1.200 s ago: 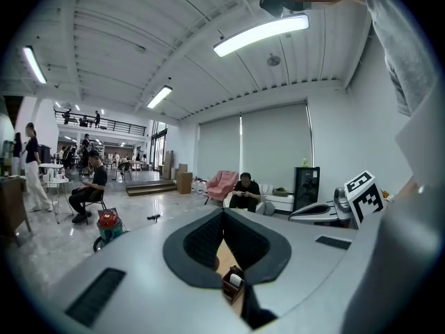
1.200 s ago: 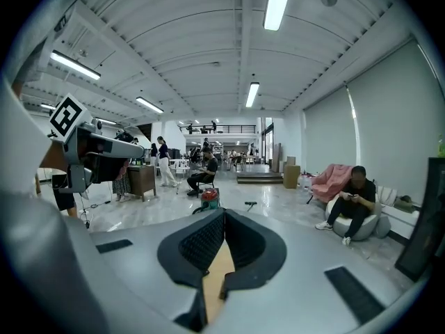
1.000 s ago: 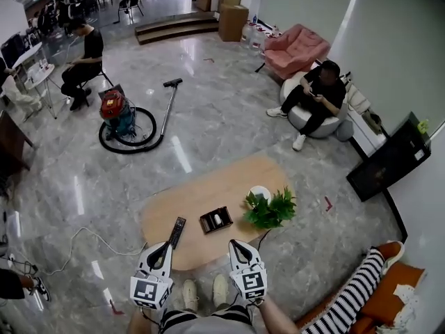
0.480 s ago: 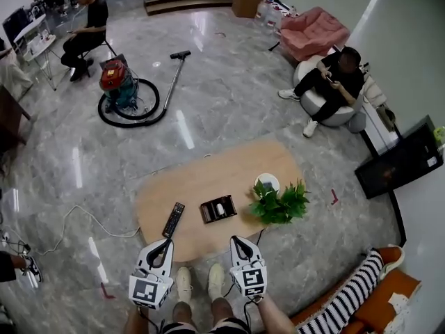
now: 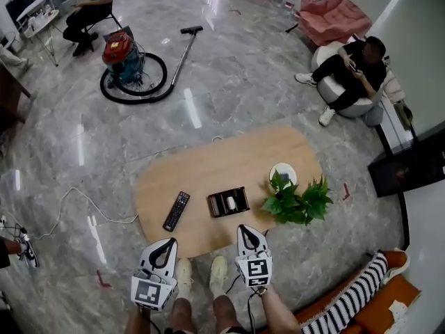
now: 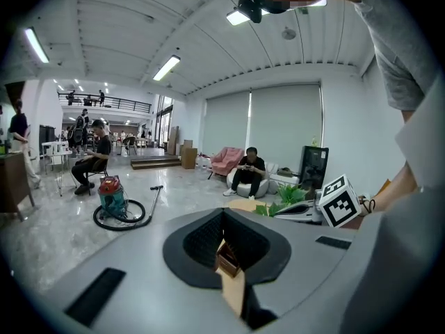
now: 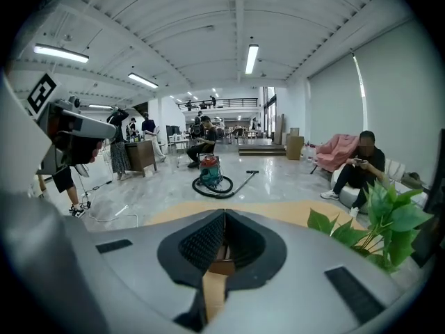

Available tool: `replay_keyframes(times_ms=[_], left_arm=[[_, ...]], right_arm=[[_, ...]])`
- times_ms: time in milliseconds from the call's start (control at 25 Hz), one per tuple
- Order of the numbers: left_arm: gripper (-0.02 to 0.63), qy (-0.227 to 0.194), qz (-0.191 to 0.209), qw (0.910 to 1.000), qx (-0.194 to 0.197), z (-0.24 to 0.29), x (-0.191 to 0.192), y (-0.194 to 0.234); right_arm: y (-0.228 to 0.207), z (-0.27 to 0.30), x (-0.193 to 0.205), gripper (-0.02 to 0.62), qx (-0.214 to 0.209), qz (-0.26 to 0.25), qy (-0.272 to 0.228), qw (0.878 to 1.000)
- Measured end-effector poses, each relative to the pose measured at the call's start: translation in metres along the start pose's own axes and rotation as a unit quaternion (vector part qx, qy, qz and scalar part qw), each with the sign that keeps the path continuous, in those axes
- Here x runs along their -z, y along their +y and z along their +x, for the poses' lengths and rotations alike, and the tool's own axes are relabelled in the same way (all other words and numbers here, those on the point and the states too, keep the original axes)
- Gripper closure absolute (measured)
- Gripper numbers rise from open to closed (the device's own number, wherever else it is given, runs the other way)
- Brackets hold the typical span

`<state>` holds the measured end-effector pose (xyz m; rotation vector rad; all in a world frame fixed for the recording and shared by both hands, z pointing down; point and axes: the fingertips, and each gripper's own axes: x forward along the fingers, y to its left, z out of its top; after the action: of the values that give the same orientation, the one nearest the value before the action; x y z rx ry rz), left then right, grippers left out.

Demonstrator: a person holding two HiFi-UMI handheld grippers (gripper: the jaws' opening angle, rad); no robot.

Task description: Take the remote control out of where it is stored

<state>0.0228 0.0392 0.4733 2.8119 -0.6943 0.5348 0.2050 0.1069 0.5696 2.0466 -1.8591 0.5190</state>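
Left fingers: pressed together at the tips, nothing between.
Right fingers: closed tip to tip, nothing gripped.
Left gripper: held over the floor just short of the table's near edge, pointed toward the remote, apart from it.
Right gripper: tip at the table's near edge, pointed toward the box, apart from it.
Shoes: pale pair on the floor between the two grippers.
Remote: black, long, lying flat on the bare tabletop, left of the box and outside it.
Box: dark, open-topped, near the middle of the table, near the remote.
White item: small, inside the box; kind cannot be told.
Table: pale wood, rounded corners.
Plant: green, leafy, at the table's right end, right of the box.
White dish: round, on the table just behind the plant.
Vacuum cleaner: red and teal, hose looped around it, on the marble floor well beyond the table.
Seated person: dark clothes, on a pale seat at far right.
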Motion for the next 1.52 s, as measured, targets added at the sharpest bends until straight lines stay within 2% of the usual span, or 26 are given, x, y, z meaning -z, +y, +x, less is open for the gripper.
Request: replay_keyframes(times_ms=[400, 640, 1040, 1080, 1120, 1400, 1520], left_arm=[[0.6, 0.021, -0.02, 0.9996, -0.003, 0.026, 0.057, 0.018], [0.6, 0.035, -0.026, 0.999, -0.007, 0.04, 0.084, 0.026], [0.6, 0.053, -0.046, 0.9972, -0.024, 0.037, 0.114, 0.039], [0.601, 0.053, -0.047, 0.9972, -0.024, 0.037, 0.114, 0.039], [0.6, 0.052, -0.048, 0.9972, -0.025, 0.037, 0.114, 0.04], [0.6, 0.04, -0.05, 0.9979, -0.012, 0.039, 0.116, 0.038], [0.6, 0.057, -0.054, 0.9966, -0.024, 0.036, 0.122, 0.044]], right_arm=[[-0.024, 0.055, 0.046, 0.586, 0.014, -0.01, 0.015, 1.0], [-0.028, 0.08, 0.071, 0.586, 0.002, -0.022, 0.025, 0.999], [-0.03, 0.101, 0.089, 0.583, 0.009, -0.005, 0.032, 0.999], [-0.029, 0.103, 0.09, 0.555, 0.005, 0.0, 0.034, 0.999], [-0.027, 0.106, 0.092, 0.498, 0.0, 0.006, 0.037, 0.999], [-0.025, 0.121, 0.104, 0.495, 0.001, 0.007, 0.059, 0.998], [-0.027, 0.126, 0.109, 0.495, 0.006, 0.001, 0.068, 0.998]])
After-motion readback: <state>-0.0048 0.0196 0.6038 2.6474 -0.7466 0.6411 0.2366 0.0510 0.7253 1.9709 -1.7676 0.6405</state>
